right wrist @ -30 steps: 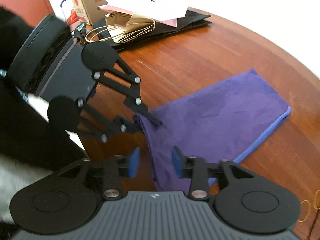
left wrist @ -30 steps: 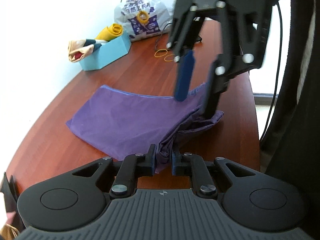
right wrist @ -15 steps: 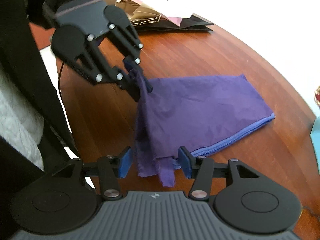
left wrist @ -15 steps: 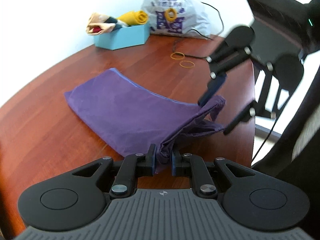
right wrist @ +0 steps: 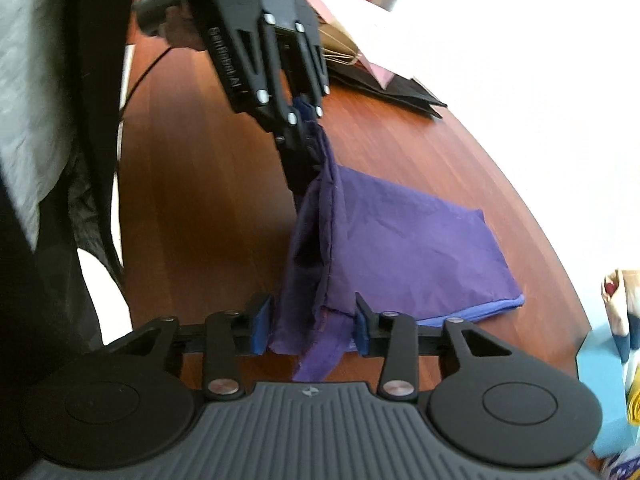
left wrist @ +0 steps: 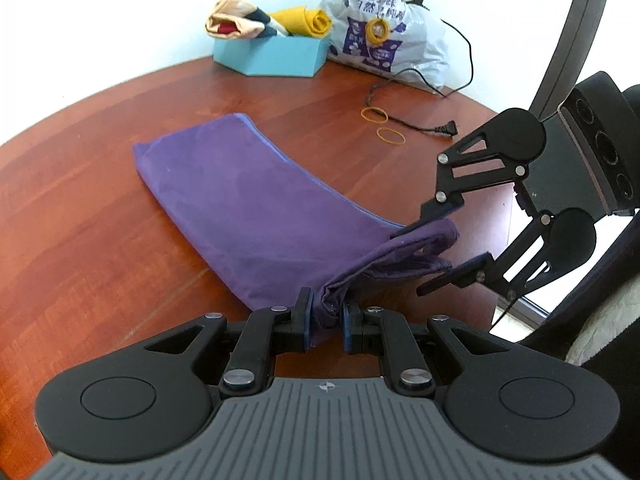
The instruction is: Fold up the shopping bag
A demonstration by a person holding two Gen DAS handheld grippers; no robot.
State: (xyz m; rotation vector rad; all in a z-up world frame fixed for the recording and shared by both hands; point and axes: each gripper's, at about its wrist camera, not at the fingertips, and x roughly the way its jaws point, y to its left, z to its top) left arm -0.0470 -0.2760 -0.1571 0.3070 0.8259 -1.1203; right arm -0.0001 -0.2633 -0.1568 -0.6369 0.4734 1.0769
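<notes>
A purple shopping bag (left wrist: 256,196) lies folded flat on the wooden table (left wrist: 100,220), its near end lifted. My left gripper (left wrist: 326,316) is shut on one bunched corner of that end; in the right wrist view the left gripper (right wrist: 306,132) holds the corner up above the table. My right gripper (right wrist: 310,328) straddles the other corner of the bag (right wrist: 400,248), jaws closing, with loose fabric hanging between the pads and not squeezed. In the left wrist view the right gripper (left wrist: 416,264) has one finger above and one below the bag's handle end.
A blue box of rolled cloths (left wrist: 276,56) and a white plastic bag (left wrist: 384,44) stand at the far edge. Two rubber bands (left wrist: 375,114) and a black cable plug (left wrist: 444,128) lie beyond the bag. Flat black and paper bags (right wrist: 384,84) lie behind. A person's dark clothing (right wrist: 60,160) is close by.
The right gripper came down over the bag's free corner and its jaws opened wider, then narrowed around the fabric. Both views rolled. The left gripper kept its hold on the corner.
</notes>
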